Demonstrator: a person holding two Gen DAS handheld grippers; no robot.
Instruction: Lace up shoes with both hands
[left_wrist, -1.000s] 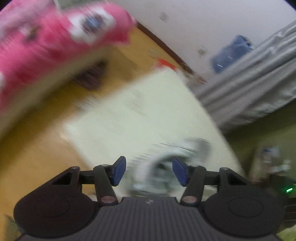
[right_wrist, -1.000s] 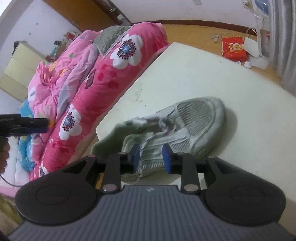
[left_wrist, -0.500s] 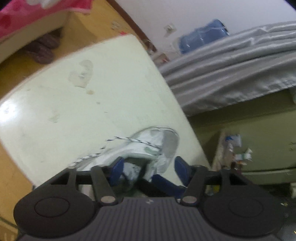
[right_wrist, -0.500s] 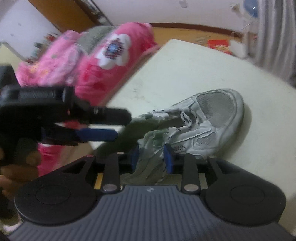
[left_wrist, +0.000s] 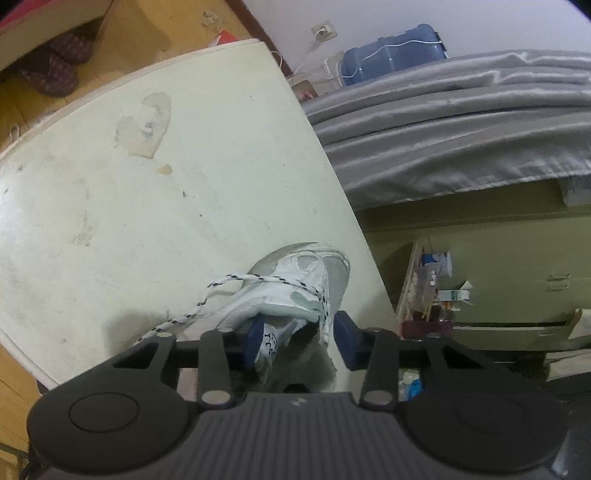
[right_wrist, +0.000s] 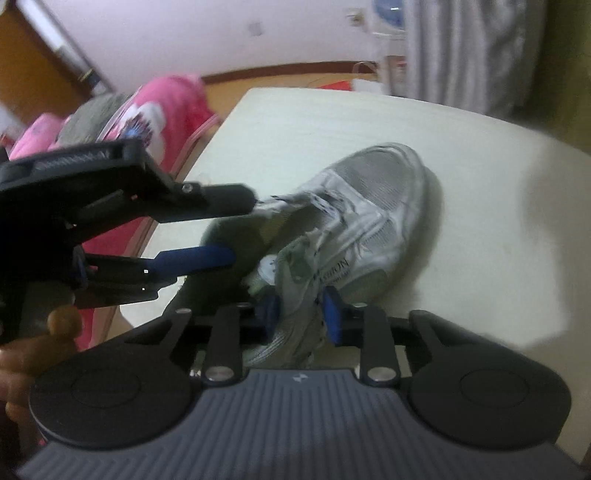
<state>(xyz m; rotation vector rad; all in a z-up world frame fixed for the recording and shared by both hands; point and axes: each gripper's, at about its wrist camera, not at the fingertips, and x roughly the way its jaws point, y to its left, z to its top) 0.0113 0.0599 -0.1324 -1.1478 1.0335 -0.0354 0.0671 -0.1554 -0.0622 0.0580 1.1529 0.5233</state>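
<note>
The heel of the white shoe (left_wrist: 295, 291) was cut off behind the left tool (left_wrist: 298, 341), whose blue pads were closing astride the tongue and collar without yet pressing them. The right-wrist view was motion-blurred; there the right tool (right_wrist: 300, 315) was closing on the shoe's side upper, fabric between its pads, though contact could not be told. The shoe lay just ahead of both tools on the pale table (left_wrist: 147, 206), its speckled lace (left_wrist: 207, 299) trailing left of the left tool.
</note>
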